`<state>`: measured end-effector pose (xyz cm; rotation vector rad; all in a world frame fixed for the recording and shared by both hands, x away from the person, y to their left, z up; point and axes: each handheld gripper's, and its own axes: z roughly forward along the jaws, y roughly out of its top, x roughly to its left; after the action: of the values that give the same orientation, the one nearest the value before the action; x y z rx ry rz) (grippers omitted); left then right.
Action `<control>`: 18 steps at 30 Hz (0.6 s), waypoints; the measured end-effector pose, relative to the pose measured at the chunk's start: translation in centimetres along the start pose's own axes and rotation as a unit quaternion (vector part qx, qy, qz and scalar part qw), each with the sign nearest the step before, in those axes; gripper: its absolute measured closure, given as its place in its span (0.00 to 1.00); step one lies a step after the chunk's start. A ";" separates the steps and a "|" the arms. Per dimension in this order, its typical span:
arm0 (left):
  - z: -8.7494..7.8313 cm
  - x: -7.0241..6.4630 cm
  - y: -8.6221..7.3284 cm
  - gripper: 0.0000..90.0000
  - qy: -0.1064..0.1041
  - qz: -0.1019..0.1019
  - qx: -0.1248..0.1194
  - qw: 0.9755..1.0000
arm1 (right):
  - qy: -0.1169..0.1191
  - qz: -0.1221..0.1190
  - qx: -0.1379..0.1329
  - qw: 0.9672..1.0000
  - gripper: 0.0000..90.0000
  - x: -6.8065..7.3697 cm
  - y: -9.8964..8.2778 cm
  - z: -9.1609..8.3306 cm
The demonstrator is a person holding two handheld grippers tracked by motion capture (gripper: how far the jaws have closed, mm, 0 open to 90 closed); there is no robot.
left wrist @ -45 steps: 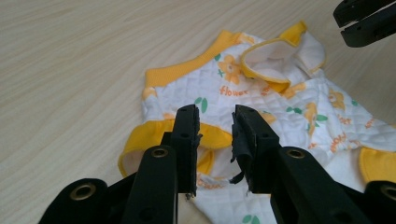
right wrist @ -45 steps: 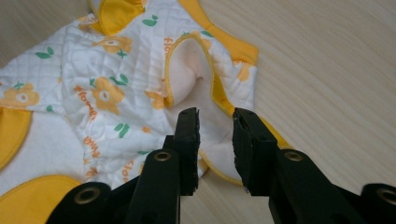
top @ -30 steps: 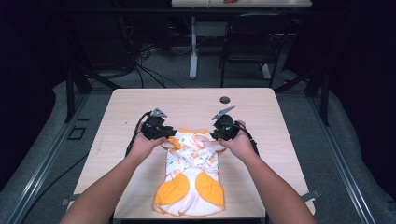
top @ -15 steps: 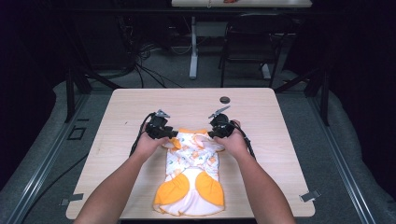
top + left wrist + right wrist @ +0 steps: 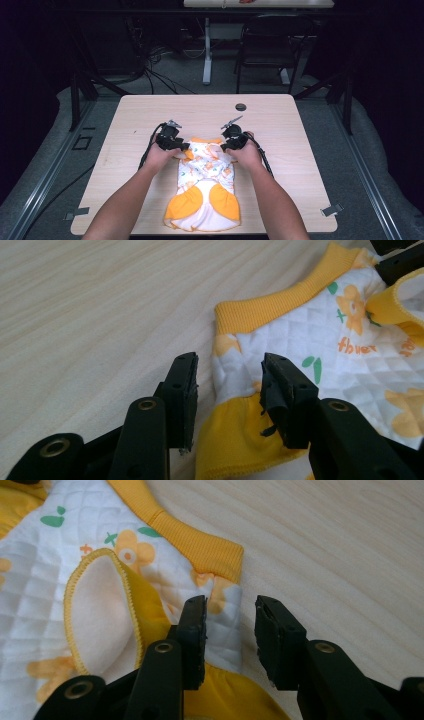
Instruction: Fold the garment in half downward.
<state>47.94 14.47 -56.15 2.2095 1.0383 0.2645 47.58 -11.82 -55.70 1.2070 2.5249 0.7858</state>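
Observation:
A small white quilted garment (image 5: 205,182) with orange flowers and yellow trim lies flat on the wooden table (image 5: 280,130). My left gripper (image 5: 181,146) is at its top left corner and my right gripper (image 5: 227,146) at its top right corner. In the left gripper view the left gripper (image 5: 227,362) has just been opening. The garment's (image 5: 320,340) white edge lies loose between its jaws. In the right gripper view the right gripper (image 5: 230,605) has also just been opening. It straddles the garment's (image 5: 45,580) side hem without pressing on it.
A small black round disc (image 5: 241,107) lies on the table beyond the garment. Bare wood stretches to both sides. Tape marks (image 5: 332,210) sit near the front corners. A chair (image 5: 265,45) and a table leg stand on the floor behind.
Both hands have sunk a little towards the table. The jaws of both grippers have spread and let go of the garment's top corners, which now rest on the wood.

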 end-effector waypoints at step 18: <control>0.8 0.1 -0.8 0.62 0.004 -0.005 -0.006 1.000 | 0.007 0.008 0.005 1.000 0.68 -0.7 -0.5 0.3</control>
<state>47.84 14.52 -57.26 2.1929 1.0490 0.2742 47.87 -12.46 -56.25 1.2299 2.5356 0.7896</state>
